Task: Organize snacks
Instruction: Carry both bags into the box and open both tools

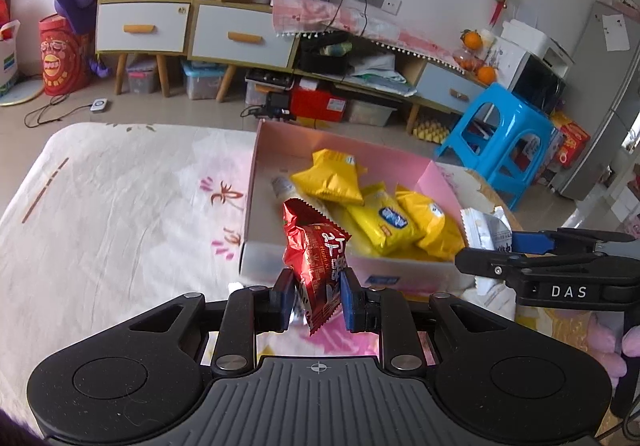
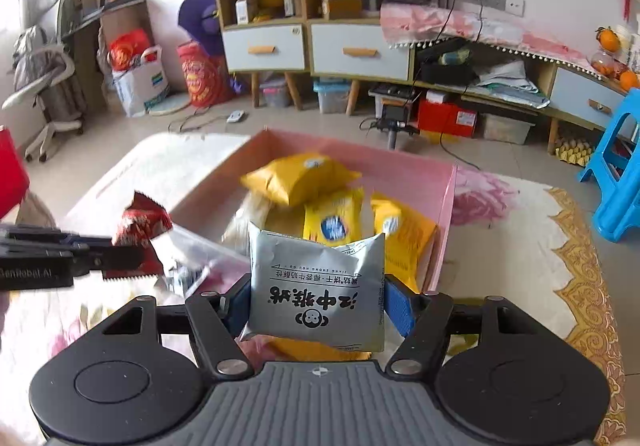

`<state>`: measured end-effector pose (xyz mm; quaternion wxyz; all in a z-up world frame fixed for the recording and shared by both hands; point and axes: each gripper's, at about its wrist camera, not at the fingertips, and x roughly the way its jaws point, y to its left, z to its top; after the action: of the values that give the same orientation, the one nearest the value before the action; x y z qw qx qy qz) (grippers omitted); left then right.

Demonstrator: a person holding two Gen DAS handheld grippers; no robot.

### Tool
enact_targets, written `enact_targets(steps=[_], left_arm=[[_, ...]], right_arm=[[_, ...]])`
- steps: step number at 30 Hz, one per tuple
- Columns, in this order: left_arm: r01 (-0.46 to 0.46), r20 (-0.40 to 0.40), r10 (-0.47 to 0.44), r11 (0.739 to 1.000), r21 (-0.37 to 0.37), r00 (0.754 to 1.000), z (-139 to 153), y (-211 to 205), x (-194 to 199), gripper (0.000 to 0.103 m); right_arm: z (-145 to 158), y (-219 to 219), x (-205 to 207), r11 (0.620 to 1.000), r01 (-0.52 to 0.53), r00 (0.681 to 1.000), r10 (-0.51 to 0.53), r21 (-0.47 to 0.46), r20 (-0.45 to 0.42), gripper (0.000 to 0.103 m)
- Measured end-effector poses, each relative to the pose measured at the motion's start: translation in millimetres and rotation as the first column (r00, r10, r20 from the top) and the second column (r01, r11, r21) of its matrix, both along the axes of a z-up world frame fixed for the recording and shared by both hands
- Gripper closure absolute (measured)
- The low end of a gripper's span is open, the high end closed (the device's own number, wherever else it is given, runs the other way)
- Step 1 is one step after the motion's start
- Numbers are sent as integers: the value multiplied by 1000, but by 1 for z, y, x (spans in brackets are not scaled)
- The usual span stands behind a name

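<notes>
My left gripper (image 1: 316, 298) is shut on a red snack packet (image 1: 314, 254) and holds it upright just in front of the pink box's (image 1: 264, 166) near wall. My right gripper (image 2: 316, 306) is shut on a silver snack packet (image 2: 316, 286), above the box's (image 2: 404, 166) near edge. Several yellow snack packets (image 1: 384, 214) lie inside the box, also in the right wrist view (image 2: 332, 222). The right gripper with the silver packet (image 1: 486, 232) shows at the right of the left wrist view. The left gripper with the red packet (image 2: 140, 230) shows at the left of the right wrist view.
The box sits on a table under a floral cloth (image 1: 120, 198). A blue plastic stool (image 1: 500, 142) stands on the floor beyond the table's right side. Cabinets with drawers (image 1: 192, 30) and storage bins line the far wall. A transparent bag (image 2: 196, 258) lies by the box.
</notes>
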<state>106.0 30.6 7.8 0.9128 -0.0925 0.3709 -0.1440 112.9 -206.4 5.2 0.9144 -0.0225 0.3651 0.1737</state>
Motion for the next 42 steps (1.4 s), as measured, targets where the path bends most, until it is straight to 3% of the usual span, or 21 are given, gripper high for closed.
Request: enact_targets(steps=[6,21,27,36,42], left_arm=[[-58,2,58,998,0,998,2,-3,24,82],[-88,-34,90,994,66,995,-25,-19,69,82],[-110,-61,115,991,77,991,-35,-16,77,81],[-106,-52,107,994,35,993,-33,-10,75,78],[-94,-57,96,995,42,994,-28,-12,71,68]], right_arm=[[2,7,18,998,39,999,-39,46,1,45],[-18,20,52,986,123,992,-117,114,-52,44],[-28,30,57,991,103,993,-98,83,-72,43],[-29,29,58,993,86,993,-78,84,-92,32],[-24,30,54,994,82,994,-76,75,-80,23]])
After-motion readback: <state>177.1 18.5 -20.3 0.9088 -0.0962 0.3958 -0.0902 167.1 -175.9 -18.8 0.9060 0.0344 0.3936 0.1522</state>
